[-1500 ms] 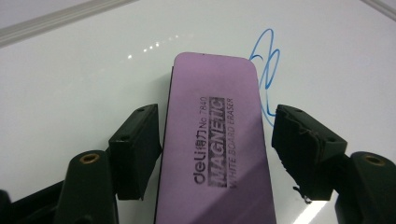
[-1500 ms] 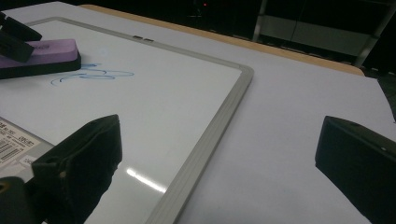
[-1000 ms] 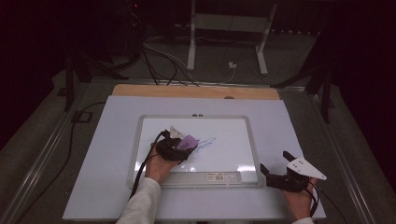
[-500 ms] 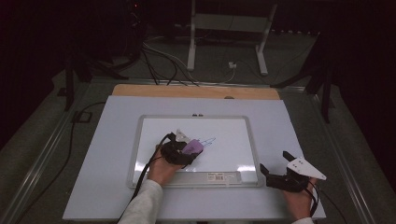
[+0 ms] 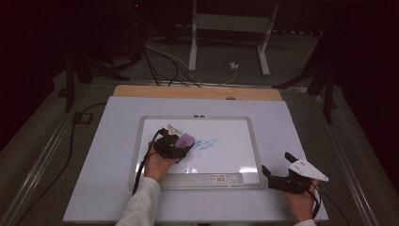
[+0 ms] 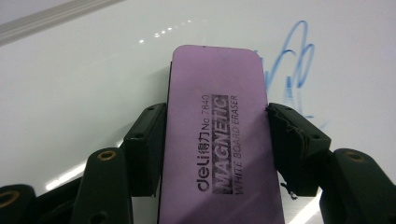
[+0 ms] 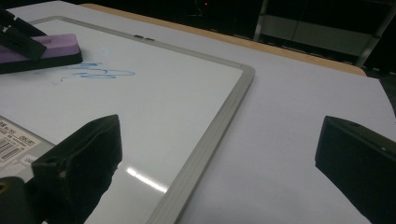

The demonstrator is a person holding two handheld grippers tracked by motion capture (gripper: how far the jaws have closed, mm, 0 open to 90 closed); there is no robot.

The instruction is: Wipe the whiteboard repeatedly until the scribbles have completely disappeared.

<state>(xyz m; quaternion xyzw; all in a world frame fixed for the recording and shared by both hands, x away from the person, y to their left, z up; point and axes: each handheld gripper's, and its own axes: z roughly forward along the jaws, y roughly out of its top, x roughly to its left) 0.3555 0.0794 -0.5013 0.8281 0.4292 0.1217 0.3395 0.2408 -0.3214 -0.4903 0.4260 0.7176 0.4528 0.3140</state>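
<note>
A purple magnetic whiteboard eraser (image 6: pixel 219 135) lies flat on the whiteboard (image 5: pixel 226 129), and my left gripper (image 6: pixel 215 140) is shut on its two long sides. In the high view the eraser (image 5: pixel 185 140) sits just left of a blue scribble (image 5: pixel 206 145) near the board's middle. The scribble (image 6: pixel 292 70) begins right at the eraser's far right corner. My right gripper (image 5: pixel 277 169) rests open on the table off the board's lower right corner, nothing between its jaws. From the right gripper view the eraser (image 7: pixel 44 49) and scribble (image 7: pixel 95 72) appear at far left.
The whiteboard's grey frame (image 7: pixel 210 135) runs diagonally ahead of the right gripper, with a barcode label (image 5: pixel 225 178) on its near edge. The board lies on a white table top (image 5: pixel 291 127) with a wooden strip (image 5: pixel 197 92) at the back. Cables and a stand (image 5: pixel 226 42) occupy the dark floor beyond.
The left gripper with the eraser has slid a little to the right across the board, toward the blue scribble. The right gripper has stayed put.
</note>
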